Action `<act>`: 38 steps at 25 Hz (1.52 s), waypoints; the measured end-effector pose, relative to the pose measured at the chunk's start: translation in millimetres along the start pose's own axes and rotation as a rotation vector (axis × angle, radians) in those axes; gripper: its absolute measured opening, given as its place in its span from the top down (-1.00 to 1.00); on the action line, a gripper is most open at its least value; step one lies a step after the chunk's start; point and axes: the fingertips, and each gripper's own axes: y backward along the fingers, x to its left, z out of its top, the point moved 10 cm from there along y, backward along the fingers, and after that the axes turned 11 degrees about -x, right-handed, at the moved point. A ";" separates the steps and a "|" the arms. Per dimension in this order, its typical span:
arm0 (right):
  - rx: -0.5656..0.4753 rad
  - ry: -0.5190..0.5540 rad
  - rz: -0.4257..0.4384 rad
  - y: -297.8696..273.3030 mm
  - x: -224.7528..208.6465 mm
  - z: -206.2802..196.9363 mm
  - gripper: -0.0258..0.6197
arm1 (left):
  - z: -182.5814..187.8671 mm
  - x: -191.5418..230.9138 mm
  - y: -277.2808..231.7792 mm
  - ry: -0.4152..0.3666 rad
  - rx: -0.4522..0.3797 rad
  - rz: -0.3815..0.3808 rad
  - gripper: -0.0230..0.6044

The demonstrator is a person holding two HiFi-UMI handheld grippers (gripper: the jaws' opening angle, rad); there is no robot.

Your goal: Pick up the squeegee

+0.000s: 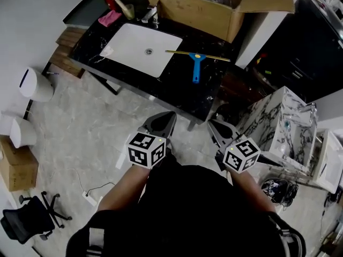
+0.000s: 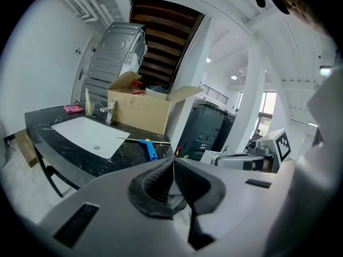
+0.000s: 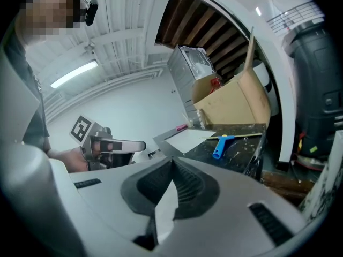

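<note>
Blue-handled squeegee (image 1: 196, 63) lies flat on the black marble countertop (image 1: 182, 90), just right of the white sink basin (image 1: 128, 43), well apart from both tools. Left gripper (image 1: 162, 123) and right gripper (image 1: 221, 130) each have jaws pressed together on nothing (neither could take it as they stand). Arriving unopened would likely shove the handle across the slick stone; pinching the thin blade rail instead might let it tip out.
</note>
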 end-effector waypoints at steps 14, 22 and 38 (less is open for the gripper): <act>-0.010 0.042 -0.183 -77.0 -2.6 15.8 0.89 | 35.0 91.9 -38.9 -0.024 0.030 -0.158 0.87; -0.020 0.028 -0.251 -102.9 2.3 21.3 0.89 | 35.1 122.1 -45.5 -0.012 0.066 -0.194 0.87; 0.048 0.043 -0.252 -147.4 -57.5 33.6 0.89 | 32.0 144.9 -50.6 0.027 0.022 -0.053 0.87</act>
